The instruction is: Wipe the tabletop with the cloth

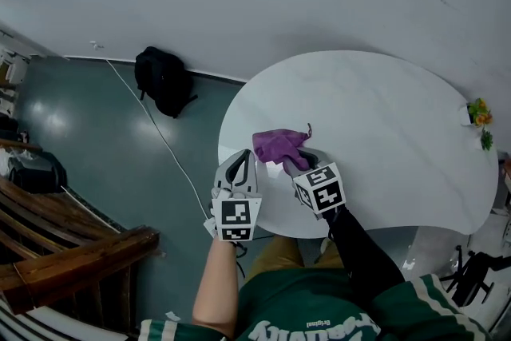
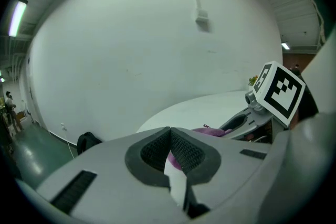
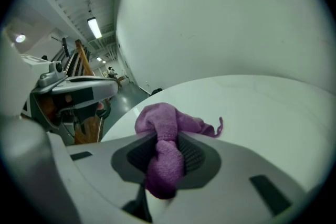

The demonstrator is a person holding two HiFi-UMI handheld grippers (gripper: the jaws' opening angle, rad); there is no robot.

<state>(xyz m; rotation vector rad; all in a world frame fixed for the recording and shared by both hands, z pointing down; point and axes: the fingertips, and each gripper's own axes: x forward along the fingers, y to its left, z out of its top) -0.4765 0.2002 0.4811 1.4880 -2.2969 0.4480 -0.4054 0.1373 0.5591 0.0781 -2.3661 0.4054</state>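
A purple cloth (image 1: 278,145) lies bunched on the white rounded tabletop (image 1: 383,132) near its front left edge. My right gripper (image 1: 292,161) is shut on the cloth (image 3: 164,157); a fold of it is pinched between the dark pads and the rest spills forward onto the table. My left gripper (image 1: 240,164) hovers just left of the cloth at the table's edge, its jaws shut with nothing between them. In the left gripper view the cloth (image 2: 212,132) shows just beyond the jaws, beside the right gripper.
A small plant with orange flowers (image 1: 480,117) stands at the table's far right edge. A black backpack (image 1: 163,81) and a white cable (image 1: 156,132) lie on the green floor to the left. Wooden steps (image 1: 56,243) fill the lower left.
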